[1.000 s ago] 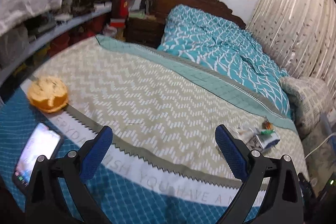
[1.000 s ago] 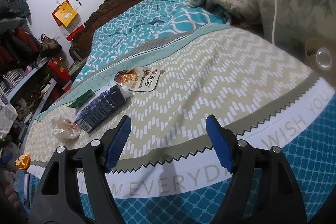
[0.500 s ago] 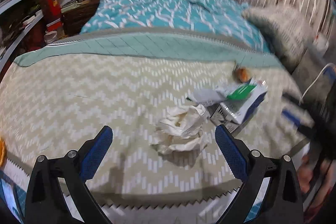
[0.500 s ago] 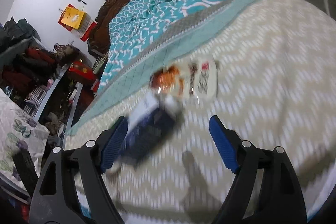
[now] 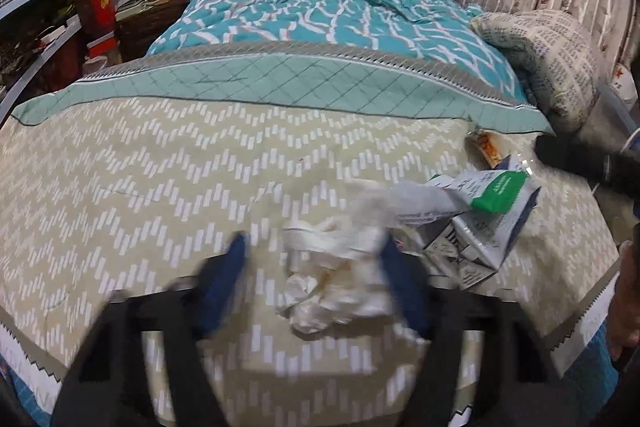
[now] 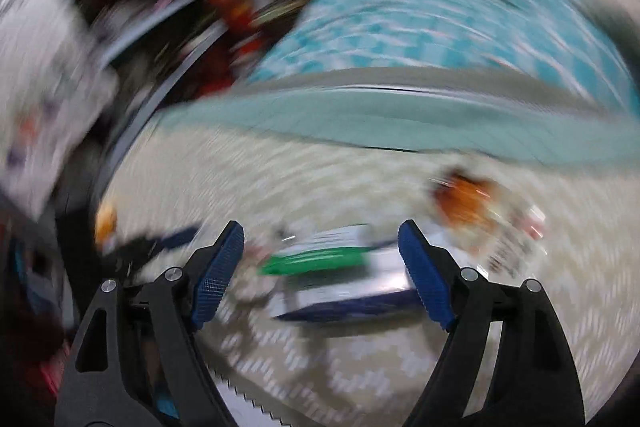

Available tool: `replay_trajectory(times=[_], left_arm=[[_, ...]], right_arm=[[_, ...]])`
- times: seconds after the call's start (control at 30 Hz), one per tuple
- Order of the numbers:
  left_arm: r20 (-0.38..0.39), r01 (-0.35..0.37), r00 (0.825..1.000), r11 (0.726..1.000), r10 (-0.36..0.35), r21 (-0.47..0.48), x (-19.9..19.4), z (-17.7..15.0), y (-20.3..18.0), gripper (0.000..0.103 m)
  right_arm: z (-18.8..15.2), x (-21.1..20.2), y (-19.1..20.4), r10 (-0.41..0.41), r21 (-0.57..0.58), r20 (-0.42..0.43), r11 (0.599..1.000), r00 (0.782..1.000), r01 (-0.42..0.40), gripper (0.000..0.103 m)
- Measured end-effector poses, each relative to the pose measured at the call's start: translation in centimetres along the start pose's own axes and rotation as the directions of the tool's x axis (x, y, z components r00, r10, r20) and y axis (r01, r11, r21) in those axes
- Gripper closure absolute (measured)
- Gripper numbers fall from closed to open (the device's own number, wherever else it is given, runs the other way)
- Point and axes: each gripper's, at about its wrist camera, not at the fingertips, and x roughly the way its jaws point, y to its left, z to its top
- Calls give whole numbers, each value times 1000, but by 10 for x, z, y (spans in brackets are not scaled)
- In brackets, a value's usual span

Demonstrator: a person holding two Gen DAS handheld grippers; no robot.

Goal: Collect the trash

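Note:
A crumpled white tissue lies on the beige zigzag bedspread. My left gripper is open, blurred, with a blue pad on each side of the tissue. Just right of the tissue lies a flattened white, blue and green carton, and beyond it an orange snack wrapper. The right wrist view is heavily blurred. My right gripper is open, its blue pads straddling the carton. The orange wrapper lies to its right.
A teal patterned quilt covers the far half of the bed, with a printed pillow at the right. Cluttered shelves stand at the left. An orange object shows blurred at the bed's left edge.
My left gripper has moved down and forward around the tissue. My right gripper has swung fast to the carton, blurring its view.

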Motion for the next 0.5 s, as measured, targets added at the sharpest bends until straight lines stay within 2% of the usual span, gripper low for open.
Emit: replay_trajectory(times=[0.03,0.1,0.17,0.23,0.27,0.3,0.33,0.37,0.43,0.5], left_arm=[[1,16,1000,1000,-16,0,-1,1,1,70],[5,20,1000,1000,-20,-10,-2,1,6,73],[7,36,999,999,-35,-34,-4,1,14,74],[7,59,998,996,-59,-69,-6,0,24,74],[8,69,998,994,-69,-85,-7,0,29,74],[9,84,996,990,-84,-112,-7,0,37,74],[11,94,996,987,-94,-126,-9,-1,40,74],[13,107,994,984,-106,-141,-9,-1,45,74],[17,135,991,977,-134,-165,-11,-1,52,74],[18,145,989,975,-144,-172,-11,-1,55,74]], right_arm=[[-2,3,13,-12,-71,-16,997,1000,10,22],[-3,18,36,-60,-224,-77,974,995,42,20],[-6,36,50,-144,-344,-137,935,980,89,20],[-6,50,54,-214,-399,-170,907,962,132,21],[-4,55,52,-226,-401,-196,907,954,132,21],[-4,58,47,-230,-394,-214,910,949,131,27],[0,63,43,-227,-377,-242,918,943,124,41],[5,67,35,-198,-333,-280,938,939,98,51],[14,67,18,-121,-224,-313,973,942,51,58],[21,65,7,-94,-162,-310,986,946,45,64]])
